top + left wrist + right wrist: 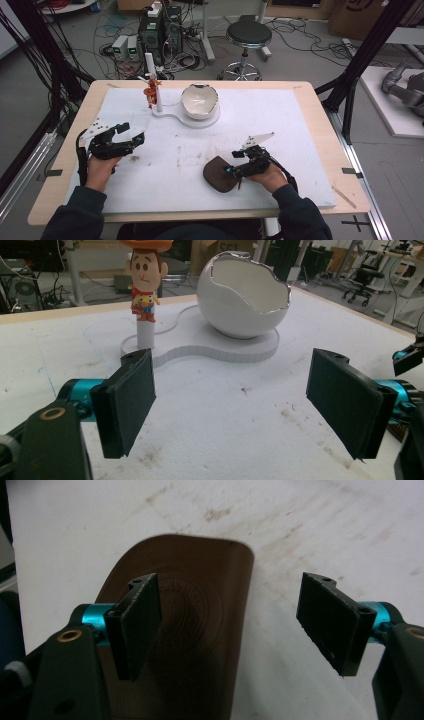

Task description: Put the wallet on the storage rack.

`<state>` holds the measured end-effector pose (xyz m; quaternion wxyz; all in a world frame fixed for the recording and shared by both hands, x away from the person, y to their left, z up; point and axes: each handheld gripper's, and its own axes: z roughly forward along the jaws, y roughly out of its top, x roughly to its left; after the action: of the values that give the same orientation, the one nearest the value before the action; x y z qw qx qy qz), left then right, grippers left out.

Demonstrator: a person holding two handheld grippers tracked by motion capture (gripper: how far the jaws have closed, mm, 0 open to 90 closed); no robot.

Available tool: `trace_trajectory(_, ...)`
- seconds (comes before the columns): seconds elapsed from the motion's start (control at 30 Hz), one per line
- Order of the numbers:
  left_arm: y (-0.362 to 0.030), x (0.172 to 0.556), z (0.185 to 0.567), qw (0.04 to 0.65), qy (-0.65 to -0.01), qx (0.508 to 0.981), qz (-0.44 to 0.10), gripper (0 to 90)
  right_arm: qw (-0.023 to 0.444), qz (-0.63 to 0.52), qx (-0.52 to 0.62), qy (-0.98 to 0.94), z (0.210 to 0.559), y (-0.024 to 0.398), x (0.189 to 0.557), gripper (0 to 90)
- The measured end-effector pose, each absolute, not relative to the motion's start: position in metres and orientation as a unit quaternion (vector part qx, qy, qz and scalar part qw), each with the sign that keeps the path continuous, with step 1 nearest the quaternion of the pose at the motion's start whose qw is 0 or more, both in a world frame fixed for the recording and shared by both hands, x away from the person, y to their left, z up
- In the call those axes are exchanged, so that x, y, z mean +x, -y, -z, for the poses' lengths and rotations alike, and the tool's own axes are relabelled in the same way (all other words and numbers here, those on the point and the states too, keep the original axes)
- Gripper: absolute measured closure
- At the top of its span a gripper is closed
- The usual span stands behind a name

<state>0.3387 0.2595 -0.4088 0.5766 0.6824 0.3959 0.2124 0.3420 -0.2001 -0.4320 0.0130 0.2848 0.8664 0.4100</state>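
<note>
- A glossy white ceramic bowl shaped like a cracked eggshell (199, 100) stands on a flat white foam base (210, 121) at the far middle of the desk; its jagged rim faces up and nothing can be seen inside it.
- On the same base, just left of the bowl, a small cowboy figurine in a brown hat (151, 92) clings to a short white post (158, 99).
- A flat, dark brown leather pouch with a round embossed stamp (220, 173) lies on the near right part of the desk.
- The right tongs (235, 170) hover at the pouch's right edge; the jaws stand wide apart, one above the leather and one over bare sheet, gripping nothing.
- The left tongs (131, 131) sit near the left edge, well apart from the pouch, jaws wide apart and empty, pointing toward the bowl.
- The pale wooden desk (320, 125) is covered by a white foam sheet (280, 120) marked with brownish smudges.
- Behind it, a grey floor holds a black round stool (248, 34), computer boxes (160, 30) and tangled cables.
</note>
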Motion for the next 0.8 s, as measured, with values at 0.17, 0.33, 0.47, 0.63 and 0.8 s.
trace_trajectory(0.17,-0.257,0.339,0.409,0.576,-0.394,0.685,-0.209,20.0,-0.025,-0.402,0.294,-0.867,0.438,0.199,0.346,30.6)
trace_trajectory(0.33,-0.252,0.34,0.411,0.573,-0.392,0.692,-0.199,20.2,-0.076,-0.407,0.293,-0.862,0.442,0.202,0.352,45.3)
trace_trajectory(0.47,-0.246,0.341,0.413,0.575,-0.387,0.696,-0.189,20.7,-0.089,-0.408,0.292,-0.86,0.441,0.202,0.352,51.3)
trace_trajectory(0.63,-0.226,0.345,0.415,0.574,-0.378,0.711,-0.15,25.0,-0.008,-0.407,0.227,-0.885,0.433,0.191,0.341,56.2)
trace_trajectory(0.8,-0.196,0.351,0.418,0.569,-0.351,0.737,-0.098,27.8,0.032,-0.405,0.194,-0.893,0.43,0.185,0.337,57.5)
